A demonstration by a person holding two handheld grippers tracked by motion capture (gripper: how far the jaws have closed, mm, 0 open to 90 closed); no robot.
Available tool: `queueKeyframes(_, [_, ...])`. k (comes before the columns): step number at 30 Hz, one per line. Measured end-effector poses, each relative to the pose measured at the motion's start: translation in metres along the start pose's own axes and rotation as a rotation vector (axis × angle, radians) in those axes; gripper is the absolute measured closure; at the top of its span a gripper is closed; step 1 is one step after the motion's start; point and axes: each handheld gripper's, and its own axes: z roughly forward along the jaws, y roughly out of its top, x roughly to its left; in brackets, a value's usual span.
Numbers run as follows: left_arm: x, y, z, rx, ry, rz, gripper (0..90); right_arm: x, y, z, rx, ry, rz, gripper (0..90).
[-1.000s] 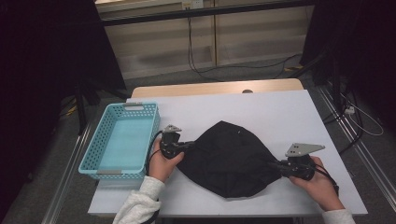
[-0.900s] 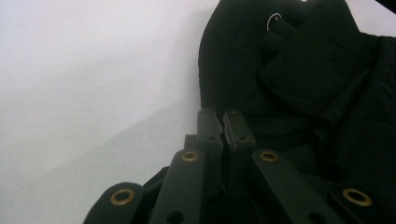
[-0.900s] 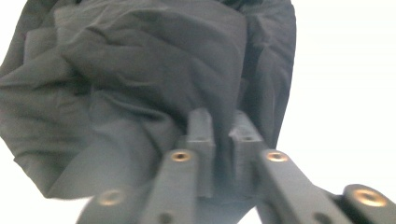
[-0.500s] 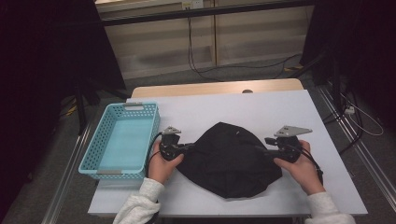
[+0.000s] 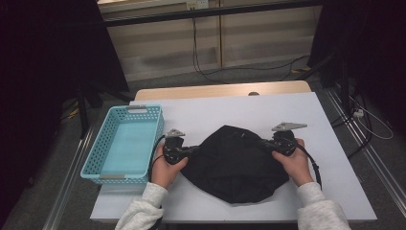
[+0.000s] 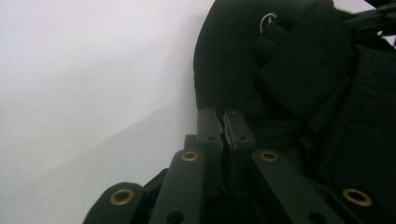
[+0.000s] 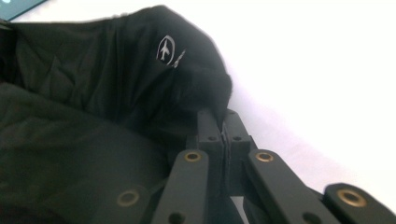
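A black garment (image 5: 234, 163) lies in a rumpled heap on the white table (image 5: 230, 112), a small white aeroplane logo (image 7: 165, 48) on its cloth. My left gripper (image 5: 195, 150) is shut on the garment's left edge (image 6: 219, 100), the jaws pressed together with cloth pinched between them. On the other side my right gripper (image 5: 262, 143) is shut on the right edge of the garment (image 7: 205, 93) in the same way. A hand holds each gripper, both in light grey sleeves.
A light blue plastic basket (image 5: 125, 143) stands at the table's left edge, close to my left hand. Bare white tabletop (image 5: 268, 105) lies beyond the garment, and a wooden strip (image 5: 225, 90) runs along the far edge.
My right gripper has moved away from the front edge and inward to the left, carrying the garment's right edge; the cloth has bunched narrower. The left gripper has stayed put.
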Motion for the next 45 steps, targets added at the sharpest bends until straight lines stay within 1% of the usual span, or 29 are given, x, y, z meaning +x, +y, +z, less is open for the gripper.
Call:
queueKeyframes(1, [0.000,0.000,0.000,0.000,0.000,0.000,86.7,0.000,0.000,0.000,0.000,0.000,0.000,89.2])
queueKeyframes(2, [-0.001,0.002,0.000,-0.014,0.001,-0.001,86.7,0.000,0.007,-0.009,-0.051,-0.012,-0.002,89.3])
queueKeyframes(3, [-0.002,0.010,-0.003,-0.038,0.008,0.009,86.7,0.000,0.011,-0.014,-0.074,-0.025,-0.005,89.4])
queueKeyframes(4, [-0.002,0.010,-0.003,-0.038,0.008,0.009,86.7,0.000,0.014,-0.019,-0.098,-0.030,-0.007,89.4])
queueKeyframes(5, [-0.002,0.014,-0.004,-0.055,0.015,0.017,86.7,0.000,0.014,-0.019,-0.098,-0.030,-0.007,89.4])
queueKeyframes(6, [-0.004,0.022,-0.009,-0.087,0.018,0.022,86.7,0.000,0.021,-0.028,-0.150,-0.033,-0.013,89.3])
queueKeyframes(7, [-0.004,0.022,-0.009,-0.087,0.018,0.022,86.7,0.000,0.021,-0.028,-0.150,-0.033,-0.013,89.3])
queueKeyframes(8, [-0.006,0.030,-0.013,-0.121,0.020,0.031,86.7,0.001,0.027,-0.037,-0.210,-0.043,-0.033,89.3])
queueKeyframes(9, [-0.006,0.030,-0.013,-0.121,0.020,0.031,86.7,0.001,0.027,-0.037,-0.210,-0.043,-0.033,89.3])
queueKeyframes(10, [-0.008,0.034,-0.017,-0.140,0.017,0.044,86.7,0.004,0.029,-0.046,-0.252,-0.036,-0.034,89.3])
queueKeyframes(13, [-0.010,0.033,-0.019,-0.143,0.004,0.050,86.6,0.014,0.022,-0.054,-0.275,0.003,-0.072,89.2])
queueKeyframes(15, [-0.011,0.027,-0.019,-0.133,-0.003,0.053,86.6,0.018,0.018,-0.056,-0.264,0.016,-0.090,89.2])
queueKeyframes(16, [-0.010,0.021,-0.017,-0.116,-0.008,0.051,86.6,0.025,0.008,-0.057,-0.236,0.033,-0.117,89.2])
queueKeyframes(17, [-0.010,0.021,-0.017,-0.116,-0.008,0.051,86.5,0.025,0.008,-0.057,-0.236,0.033,-0.117,89.2])
queueKeyframes(20, [-0.009,0.006,-0.015,-0.084,-0.018,0.038,86.4,0.036,-0.019,-0.053,-0.172,0.081,-0.120,89.0])
queueKeyframes(21, [-0.009,0.006,-0.015,-0.084,-0.018,0.038,86.4,0.036,-0.019,-0.053,-0.172,0.081,-0.120,89.0])
queueKeyframes(22, [-0.009,-0.001,-0.016,-0.071,-0.026,0.036,86.4,0.042,-0.035,-0.049,-0.120,0.106,-0.130,89.0])
queueKeyframes(24, [-0.008,-0.006,-0.015,-0.052,-0.030,0.028,86.4,0.048,-0.048,-0.044,-0.058,0.123,-0.154,88.8])
queueKeyframes(25, [-0.008,-0.006,-0.015,-0.052,-0.030,0.028,86.4,0.052,-0.052,-0.041,-0.031,0.126,-0.172,88.7])
queueKeyframes(27, [-0.009,-0.009,-0.015,-0.039,-0.032,0.027,86.3,0.055,-0.056,-0.038,-0.010,0.135,-0.173,88.7])
queueKeyframes(28, [-0.010,-0.010,-0.015,-0.034,-0.033,0.034,86.3,0.062,-0.058,-0.035,0.026,0.137,-0.218,88.1])
queueKeyframes(30, [-0.013,-0.013,-0.015,-0.019,-0.027,0.055,86.3,0.068,-0.059,-0.034,0.040,0.154,-0.224,86.3])
queueKeyframes(32, [-0.014,-0.014,-0.014,-0.010,-0.029,0.055,86.1,0.070,-0.059,-0.033,0.047,0.149,-0.241,85.0])
queueKeyframes(35, [-0.014,-0.016,-0.011,-0.008,-0.028,0.047,86.1,0.068,-0.058,-0.033,0.048,0.161,-0.219,82.2])
queueKeyframes(37, [-0.014,-0.016,-0.011,-0.007,-0.028,0.046,86.1,0.067,-0.058,-0.033,0.049,0.175,-0.209,74.2])
queueKeyframes(38, [-0.014,-0.016,-0.011,-0.006,-0.028,0.046,86.1,0.067,-0.058,-0.033,0.049,0.175,-0.209,74.2])
queueKeyframes(42, [-0.014,-0.015,-0.011,-0.008,-0.029,0.054,86.0,0.064,-0.054,-0.031,0.041,0.168,-0.175,53.8])
queueKeyframes(44, [-0.014,-0.015,-0.011,-0.011,-0.031,0.055,86.0,0.064,-0.052,-0.031,0.042,0.174,-0.181,48.2])
queueKeyframes(45, [-0.014,-0.015,-0.011,-0.011,-0.031,0.055,86.0,0.064,-0.052,-0.031,0.042,0.174,-0.181,48.2])
